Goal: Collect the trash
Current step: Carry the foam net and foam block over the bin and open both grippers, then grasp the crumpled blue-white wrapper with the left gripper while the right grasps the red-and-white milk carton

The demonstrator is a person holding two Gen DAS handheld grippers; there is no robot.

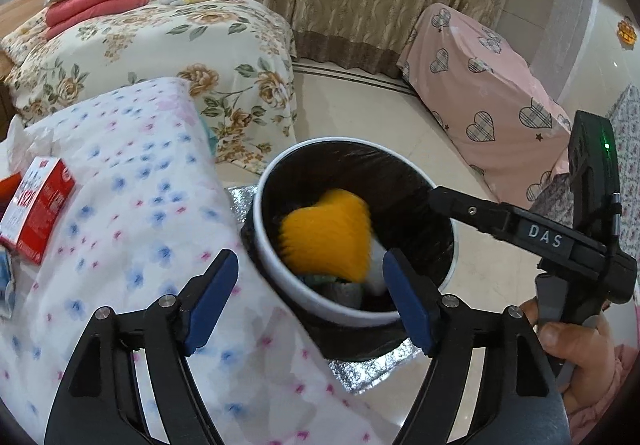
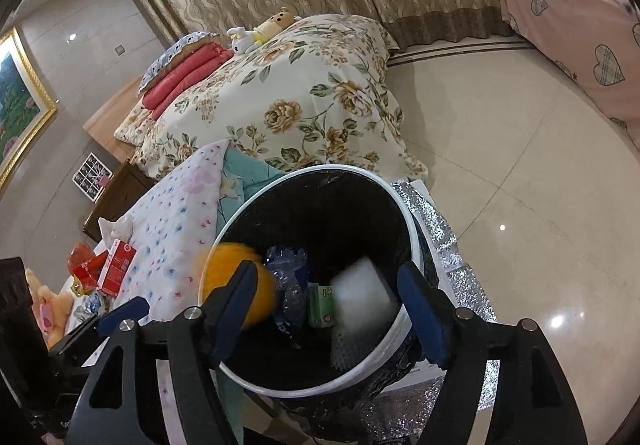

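Both hand-held grippers tilt steeply downward over a round white-rimmed trash bin lined with a black plastic bag (image 1: 280, 277), which stands on a crinkled silver foil mat (image 2: 448, 245) on the pale tiled floor.

The left gripper (image 1: 310, 301) has its blue-padded jaws spread wide with nothing between them. Just ahead of its tips, inside the bin, a motion-blurred orange heart-shaped fuzzy item (image 1: 326, 233) hangs free of the pads. To the left gripper's left lies a white cloth printed with small blue and pink flowers (image 1: 132, 205), with a red and white cardboard box (image 1: 38, 213) on it.

The right gripper (image 2: 328, 309) also stands open and empty. Ahead of it, inside the bin, a blurred white rectangular foam piece (image 2: 362, 291) sits beside a small green carton (image 2: 320, 303) and crumpled clear plastic (image 2: 288, 269). The orange item shows at its left jaw, near the bin's rim.

In the left wrist view the right gripper reaches in from the right, its fingers over the bin's far edge, with a person's hand (image 1: 576, 357) wrapped around its grey handle
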